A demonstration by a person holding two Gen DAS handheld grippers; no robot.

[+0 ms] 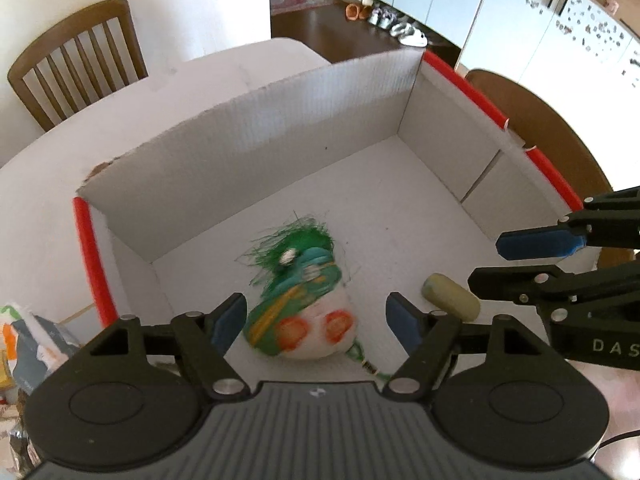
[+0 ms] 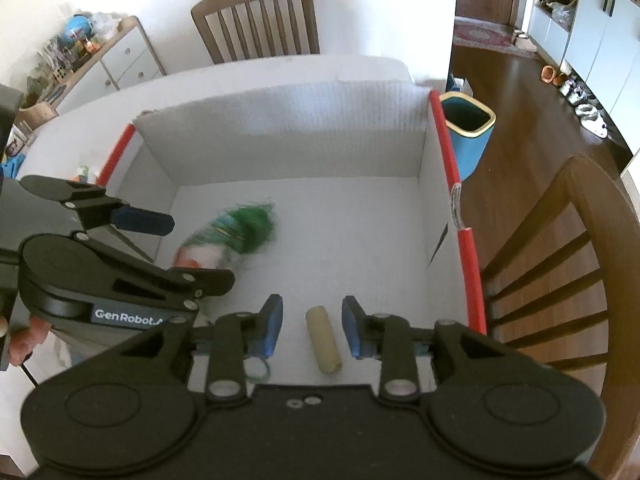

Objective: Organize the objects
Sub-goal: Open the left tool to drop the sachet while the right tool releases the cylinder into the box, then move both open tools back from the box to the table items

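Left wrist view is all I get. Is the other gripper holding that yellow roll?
Observer: No. The right wrist view shows the roll lying in the box, between the right gripper's open pads and touching neither.
Operator: Is anything on the floor past the box?
Observer: Yes, a blue bin stands beside the box's red right edge.
Operator: What's left of the table?
Observer: A cabinet with a globe on top.
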